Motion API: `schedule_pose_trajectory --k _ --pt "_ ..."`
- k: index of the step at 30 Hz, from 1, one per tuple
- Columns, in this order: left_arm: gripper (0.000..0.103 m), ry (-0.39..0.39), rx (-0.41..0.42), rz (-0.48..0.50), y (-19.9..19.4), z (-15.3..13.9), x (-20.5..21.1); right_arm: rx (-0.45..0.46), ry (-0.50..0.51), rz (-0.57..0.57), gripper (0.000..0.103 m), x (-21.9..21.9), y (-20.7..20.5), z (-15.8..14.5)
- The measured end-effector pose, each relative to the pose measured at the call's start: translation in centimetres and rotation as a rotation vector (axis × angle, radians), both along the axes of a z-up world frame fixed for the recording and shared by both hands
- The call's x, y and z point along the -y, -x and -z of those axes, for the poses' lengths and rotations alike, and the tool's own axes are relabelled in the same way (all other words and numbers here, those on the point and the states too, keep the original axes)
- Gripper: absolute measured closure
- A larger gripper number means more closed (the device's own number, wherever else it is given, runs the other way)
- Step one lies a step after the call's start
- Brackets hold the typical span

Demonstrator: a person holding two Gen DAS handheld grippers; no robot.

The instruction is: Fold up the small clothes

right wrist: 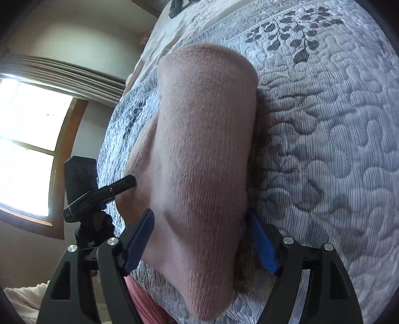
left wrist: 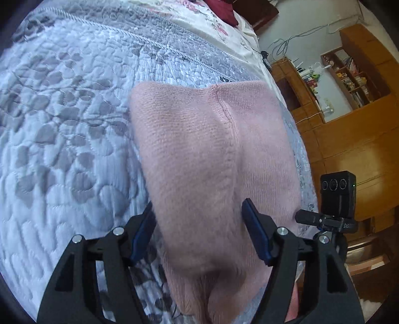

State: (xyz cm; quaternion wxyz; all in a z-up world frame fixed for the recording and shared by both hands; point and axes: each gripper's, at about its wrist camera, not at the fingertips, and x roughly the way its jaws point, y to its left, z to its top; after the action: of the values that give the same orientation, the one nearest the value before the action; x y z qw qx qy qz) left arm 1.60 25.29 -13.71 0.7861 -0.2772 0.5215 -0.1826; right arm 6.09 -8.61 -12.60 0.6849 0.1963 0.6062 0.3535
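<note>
A pink knit garment lies on the grey-and-white quilted bedspread, near the bed's right edge in the left wrist view. A seam runs down its middle. My left gripper is open, and its blue pads straddle the near part of the cloth without pinching it. In the right wrist view the same garment shows as a long rounded fold. My right gripper is open too, one blue pad on each side of the cloth. The garment's near end runs under both grippers and is hidden.
A small black camera is mounted beside the left gripper, and another beside the right. Wooden shelves and a cabinet stand past the bed's edge. A bright window is on the other side. Floral bedding lies at the far end.
</note>
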Motion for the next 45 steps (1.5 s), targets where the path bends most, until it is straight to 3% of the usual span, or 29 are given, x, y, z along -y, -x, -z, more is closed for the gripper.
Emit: schedule_pose_trajectory --k 4,6,7,12,16,20,25,27,35,45 --pt "0.034 -0.113 0.049 0.006 3.9 -1.5 1.3 0.011 0.044 0.004 0.031 0.1 2.6 0.1" --pt "0.034 -0.176 0.059 -0.001 5.3 -1.5 2.0 0.015 0.038 0.009 0.050 0.1 3.8 0.1" --pt "0.034 -0.188 0.057 -0.008 5.9 -1.3 2.2 0.020 0.040 0.014 0.055 -0.1 4.4 0.1" --pt "0.036 -0.214 -0.005 -0.048 8.2 0.8 2.1 0.051 0.080 0.054 0.070 0.1 6.7 -0.3" --pt "0.034 -0.192 -0.008 -0.067 9.1 1.9 1.3 0.025 0.103 0.082 0.073 0.7 7.2 1.0" --pt "0.034 -0.209 -0.005 -0.062 9.4 2.1 1.3 0.020 0.136 0.103 0.067 0.0 7.3 1.4" --pt "0.034 -0.251 -0.017 -0.074 10.6 0.4 1.7 0.108 0.245 0.101 0.049 -0.7 8.6 -1.3" --pt "0.031 -0.277 -0.021 -0.085 11.5 -0.4 1.8 0.141 0.288 0.108 0.035 -0.5 9.4 -2.2" --pt "0.021 -0.338 -0.009 -0.127 14.7 -3.2 2.9 0.176 0.390 0.138 0.026 -0.1 12.7 -3.6" --pt "0.020 -0.420 -0.022 -0.146 17.2 -6.1 4.7 0.271 0.506 0.163 0.015 -1.2 16.4 -7.1"
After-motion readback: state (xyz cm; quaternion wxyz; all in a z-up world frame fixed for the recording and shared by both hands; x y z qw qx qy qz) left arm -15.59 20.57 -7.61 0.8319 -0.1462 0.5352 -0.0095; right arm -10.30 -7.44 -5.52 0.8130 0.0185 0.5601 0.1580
